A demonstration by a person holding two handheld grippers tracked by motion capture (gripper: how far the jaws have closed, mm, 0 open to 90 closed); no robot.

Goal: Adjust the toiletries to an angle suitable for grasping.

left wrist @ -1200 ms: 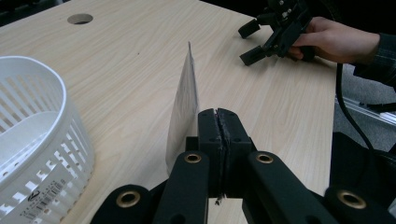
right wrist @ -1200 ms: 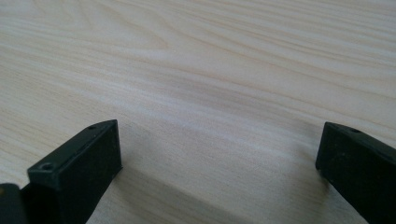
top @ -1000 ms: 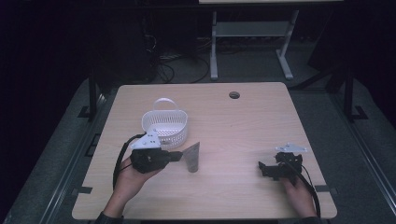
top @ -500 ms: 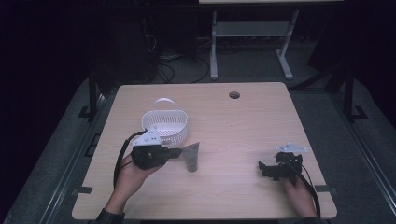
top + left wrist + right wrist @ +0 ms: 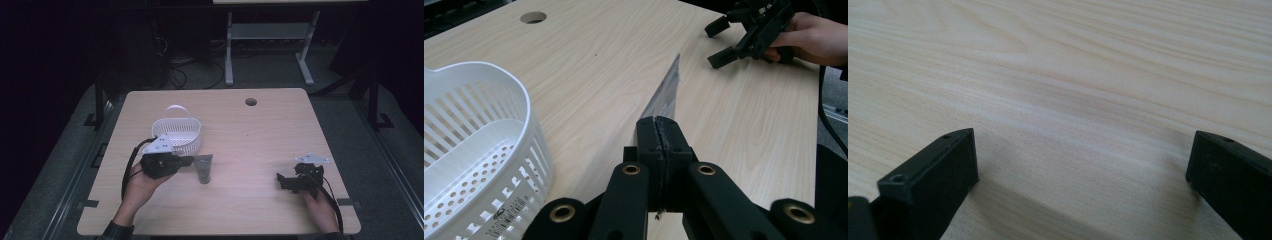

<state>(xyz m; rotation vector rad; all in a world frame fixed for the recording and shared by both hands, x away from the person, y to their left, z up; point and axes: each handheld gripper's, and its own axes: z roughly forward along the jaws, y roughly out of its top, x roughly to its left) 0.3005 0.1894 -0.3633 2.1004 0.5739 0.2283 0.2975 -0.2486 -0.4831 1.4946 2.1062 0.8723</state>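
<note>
You are at a pale wooden table (image 5: pixel 260 130), holding a gripper in each hand. Your left gripper (image 5: pixel 187 161) sits at the left side of the table, its jaws pressed fully together on the edge of a thin, clear plastic bag (image 5: pixel 203 169). In the left gripper view, the bag (image 5: pixel 665 95) stands on edge from the clamped jaws and points away across the wood, its far end tapering to a corner. A white slotted basket (image 5: pixel 177 135) with a hoop handle stands just beside that gripper, on the side away from you; in the left gripper view its wall (image 5: pixel 499 175) is close at the left. Your right gripper (image 5: pixel 283 181) rests low near the table's right edge, well apart from the bag, with its jaws spread wide and only bare wood between them.
</note>
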